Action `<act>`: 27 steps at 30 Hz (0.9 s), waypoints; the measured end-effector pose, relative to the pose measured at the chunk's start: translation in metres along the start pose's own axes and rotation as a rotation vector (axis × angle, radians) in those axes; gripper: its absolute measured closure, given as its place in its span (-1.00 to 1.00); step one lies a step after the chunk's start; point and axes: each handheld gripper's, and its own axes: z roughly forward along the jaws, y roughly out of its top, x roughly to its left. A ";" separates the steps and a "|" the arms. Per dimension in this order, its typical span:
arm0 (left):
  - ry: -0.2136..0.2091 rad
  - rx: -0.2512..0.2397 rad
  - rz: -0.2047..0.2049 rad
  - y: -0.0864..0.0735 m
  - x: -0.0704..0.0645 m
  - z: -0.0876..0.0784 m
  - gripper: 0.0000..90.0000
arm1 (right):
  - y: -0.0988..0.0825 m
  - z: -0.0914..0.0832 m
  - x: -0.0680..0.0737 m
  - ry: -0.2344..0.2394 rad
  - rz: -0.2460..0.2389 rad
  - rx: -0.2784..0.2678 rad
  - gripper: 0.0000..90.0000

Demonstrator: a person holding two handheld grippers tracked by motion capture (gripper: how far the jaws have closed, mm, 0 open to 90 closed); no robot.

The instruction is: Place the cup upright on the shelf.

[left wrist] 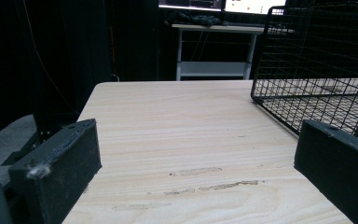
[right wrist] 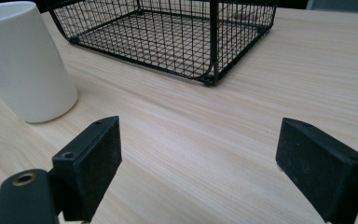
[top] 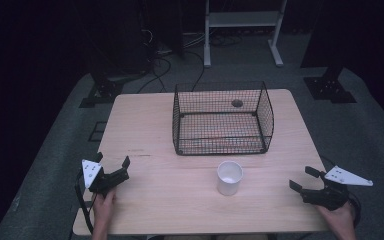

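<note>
A white cup (top: 229, 177) stands upright on the wooden table (top: 155, 195), just in front of a black wire basket (top: 222, 119) that holds nothing. My left gripper (top: 111, 161) rests open near the table's front left, well left of the cup. My right gripper (top: 302, 178) is open at the front right, with the cup to its left. In the right gripper view the cup (right wrist: 21, 60) is at the upper left and the basket (right wrist: 168, 32) lies beyond the wide-apart jaws. The left gripper view has the basket (left wrist: 321, 70) at the upper right.
Scuff marks (left wrist: 205, 179) mark the tabletop ahead of the left gripper. A white metal stand (top: 242, 30) and cables (top: 165, 65) are on the grey floor beyond the table. Black stand bases (top: 330, 87) sit at either far corner.
</note>
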 end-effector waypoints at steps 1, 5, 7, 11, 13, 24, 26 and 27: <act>0.000 0.001 -0.001 0.000 0.000 0.000 -1.00 | 0.000 0.001 0.002 0.012 0.001 -0.008 -0.71; -0.001 0.004 0.007 0.000 -0.001 0.000 -1.00 | 0.001 0.005 0.004 0.024 -0.011 0.015 -0.71; 0.001 0.005 0.008 0.000 -0.001 0.000 -1.00 | 0.004 0.005 0.006 0.024 -0.013 0.011 -0.75; -0.004 0.002 0.007 0.000 0.000 -0.001 -1.00 | 0.008 0.005 0.008 0.040 -0.013 0.006 -0.78; -0.004 0.003 0.012 0.000 -0.001 -0.001 -1.00 | 0.010 0.005 0.011 0.047 -0.023 0.009 -0.79; -0.008 0.000 0.016 0.000 -0.001 -0.001 -1.00 | 0.021 0.011 0.022 0.098 -0.070 0.038 -0.86; -0.008 0.000 0.016 0.000 -0.001 -0.001 -1.00 | 0.024 0.013 0.024 0.113 -0.081 0.045 -0.89; -0.007 0.000 0.017 0.000 -0.001 -0.001 -1.00 | 0.026 0.014 0.026 0.121 -0.086 0.049 -0.89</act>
